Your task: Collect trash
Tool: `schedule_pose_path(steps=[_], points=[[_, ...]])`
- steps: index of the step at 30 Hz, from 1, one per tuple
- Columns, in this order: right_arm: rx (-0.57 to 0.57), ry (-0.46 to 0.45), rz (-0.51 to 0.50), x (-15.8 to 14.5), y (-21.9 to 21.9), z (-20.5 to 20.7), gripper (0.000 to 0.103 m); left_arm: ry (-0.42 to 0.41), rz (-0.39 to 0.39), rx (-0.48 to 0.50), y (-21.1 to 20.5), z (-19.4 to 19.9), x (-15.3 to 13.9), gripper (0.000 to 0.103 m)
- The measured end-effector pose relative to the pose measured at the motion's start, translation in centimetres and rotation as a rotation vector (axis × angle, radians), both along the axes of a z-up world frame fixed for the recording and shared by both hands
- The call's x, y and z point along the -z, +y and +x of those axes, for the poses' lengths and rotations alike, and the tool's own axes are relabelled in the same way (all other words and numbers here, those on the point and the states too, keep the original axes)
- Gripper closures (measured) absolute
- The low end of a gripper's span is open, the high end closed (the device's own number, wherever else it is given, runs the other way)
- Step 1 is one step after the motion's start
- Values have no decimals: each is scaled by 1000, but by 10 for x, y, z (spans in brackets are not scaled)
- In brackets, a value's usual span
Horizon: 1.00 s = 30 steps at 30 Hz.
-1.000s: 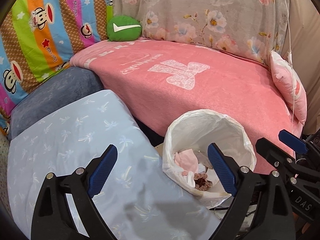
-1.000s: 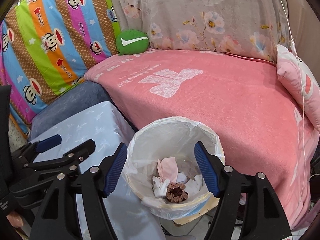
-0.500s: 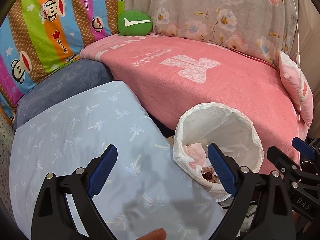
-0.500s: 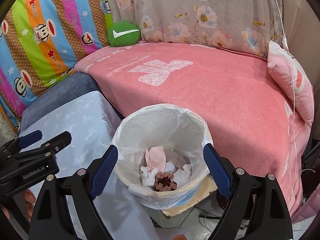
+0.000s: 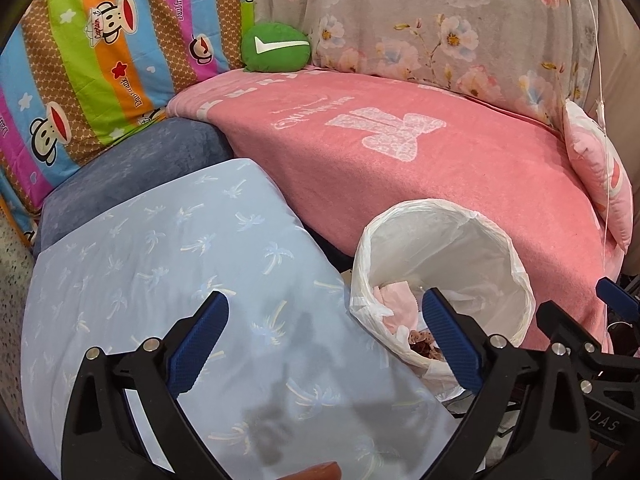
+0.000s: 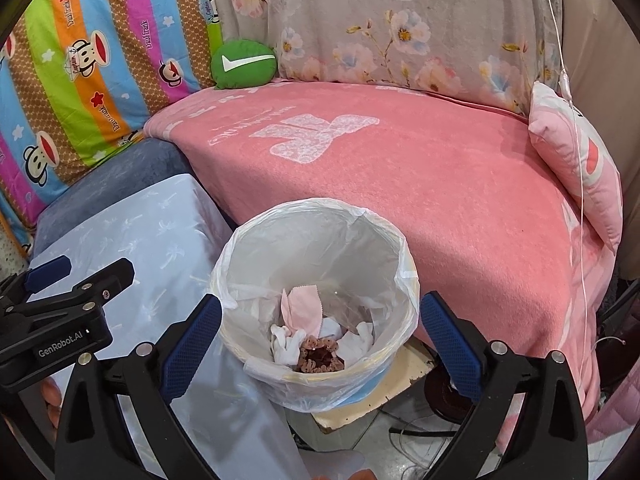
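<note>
i have the left gripper [image 5: 322, 328] spread wide with nothing between its blue pads, hanging over the pale blue palm-printed cloth [image 5: 168, 264]; the right gripper [image 6: 320, 332] is spread wide too and holds nothing, its two pads sitting either side of the round bin lined with a white plastic bag [image 6: 244, 240] as i see it from the right wrist; the bin stands on the floor between the pale blue cloth and the pink blanket with a white bow print [image 6: 440, 184]; inside it lie a pink scalloped cloth scrap [image 6: 302, 306], crumpled white tissues [image 6: 286, 342] and a brownish frilly scrunchie [image 6: 320, 358], all low at the bottom; from the left wrist the same bin [image 5: 504, 248] sits to the right, partly behind my right-hand pad, with the other gripper's black frame at the far right edge; a green round cushion with a white tick [image 5: 276, 48] rests at the back against the striped monkey-print bedding [image 5: 80, 60].
</note>
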State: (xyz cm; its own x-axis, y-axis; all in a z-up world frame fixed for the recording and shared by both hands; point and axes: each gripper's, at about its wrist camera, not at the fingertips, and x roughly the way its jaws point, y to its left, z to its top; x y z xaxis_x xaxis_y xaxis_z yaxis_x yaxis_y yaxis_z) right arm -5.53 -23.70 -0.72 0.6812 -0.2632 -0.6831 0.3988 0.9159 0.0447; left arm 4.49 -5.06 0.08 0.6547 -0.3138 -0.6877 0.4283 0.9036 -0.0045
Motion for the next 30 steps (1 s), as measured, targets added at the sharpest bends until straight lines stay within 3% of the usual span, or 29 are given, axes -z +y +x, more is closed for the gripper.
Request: schedule_pose_path(steps=[30], points=[[11,37,-4,15,3,-3,6,17,38,-12,-3,-6,14,10]])
